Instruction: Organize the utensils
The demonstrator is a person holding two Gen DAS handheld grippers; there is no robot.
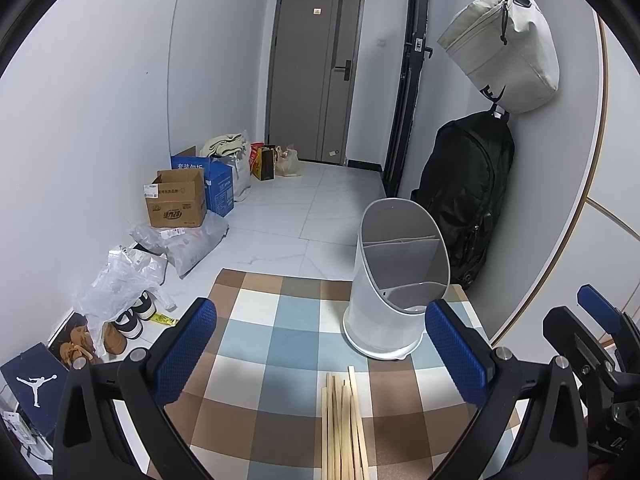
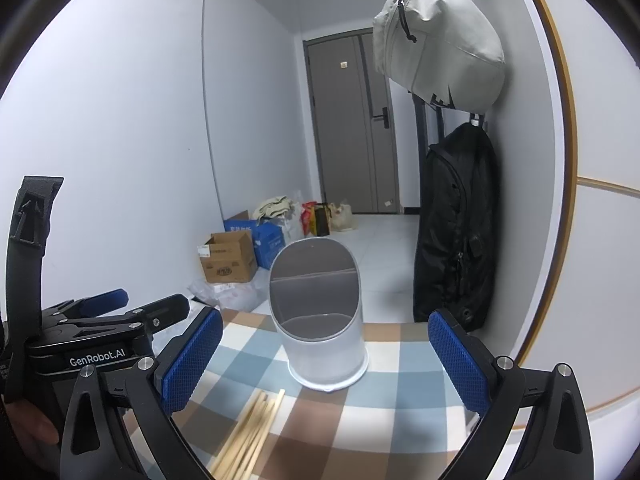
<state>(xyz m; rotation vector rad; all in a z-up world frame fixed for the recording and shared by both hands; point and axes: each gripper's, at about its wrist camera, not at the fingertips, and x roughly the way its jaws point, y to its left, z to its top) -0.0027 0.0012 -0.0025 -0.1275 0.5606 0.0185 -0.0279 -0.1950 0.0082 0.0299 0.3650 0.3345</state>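
A loose bundle of pale wooden chopsticks (image 1: 344, 428) lies flat on the checked cloth (image 1: 280, 340) covering the bench, near its front edge, their far ends pointing toward the utensil holder (image 1: 396, 280). In the right wrist view the same chopsticks (image 2: 252, 432) run diagonally from the lower left up toward the holder (image 2: 320, 320), with a clear gap of cloth between their tips and its base. The holder is a white cylinder with a slanted oval mouth and grey dividers inside that split it into compartments; it stands upright on the cloth toward the far right part of the bench, and nothing is visible in its compartments.

The left hand-held gripper (image 1: 320, 356) hangs above the chopsticks with its blue-padded fingers spread wide, nothing between them. The right hand-held gripper (image 2: 324, 364) is likewise spread wide and empty, aimed at the holder from just above the cloth. The two sit side by side, each visible at the edge of the other's view.

Beyond the bench, a black backpack (image 1: 468, 200) and a pale grey bag (image 1: 504, 44) hang on the right wall. Cardboard boxes (image 1: 176, 200), plastic bags and shoes (image 1: 132, 320) line the tiled floor along the left wall, and a grey door (image 1: 312, 72) closes the far end
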